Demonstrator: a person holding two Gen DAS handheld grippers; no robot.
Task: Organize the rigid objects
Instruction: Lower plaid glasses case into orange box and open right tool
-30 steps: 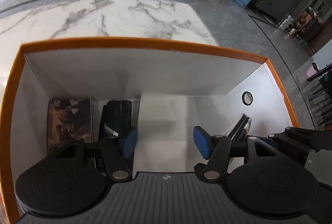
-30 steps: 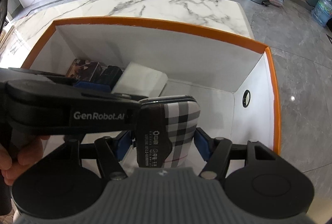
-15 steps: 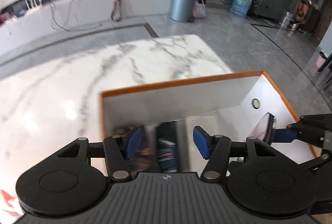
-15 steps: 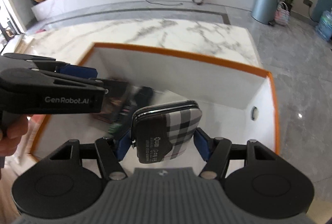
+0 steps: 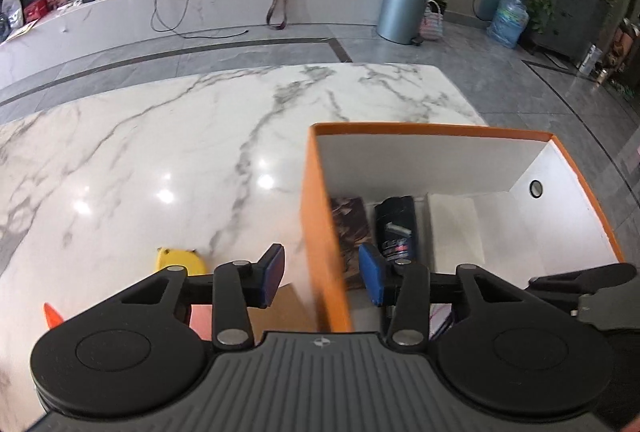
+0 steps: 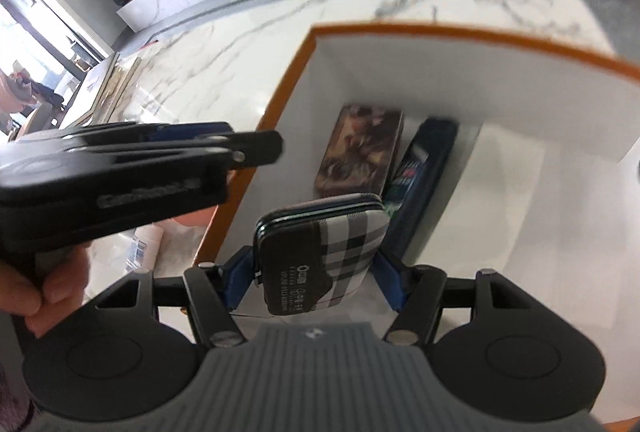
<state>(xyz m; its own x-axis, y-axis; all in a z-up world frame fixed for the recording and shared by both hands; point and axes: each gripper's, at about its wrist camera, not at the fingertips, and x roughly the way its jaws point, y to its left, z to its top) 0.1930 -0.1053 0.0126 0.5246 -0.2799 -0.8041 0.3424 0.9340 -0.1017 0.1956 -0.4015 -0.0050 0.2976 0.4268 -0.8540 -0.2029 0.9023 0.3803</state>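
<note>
An orange box [image 5: 316,216] with white inner walls sits on the marble table; it also shows in the right wrist view [image 6: 280,100]. Inside lie a brown patterned tin [image 5: 350,228] [image 6: 360,148], a dark bottle [image 5: 396,228] [image 6: 424,168] and a white flat box [image 5: 454,224] [image 6: 512,184]. My left gripper [image 5: 322,274] is open and empty, straddling the box's left wall from above. My right gripper [image 6: 316,272] is shut on a plaid zip case [image 6: 324,256] and holds it over the box's near left part.
A yellow object [image 5: 180,259], a brown cardboard piece [image 5: 280,308], a pink item [image 5: 200,320] and an orange tip [image 5: 52,314] lie on the table left of the box. A white bottle [image 6: 144,244] lies outside the box. The left gripper body [image 6: 120,168] is beside my right one.
My left gripper rose out of the box and shifted left, over its left wall. My right gripper stayed shut on the plaid case and swung towards the box's left side.
</note>
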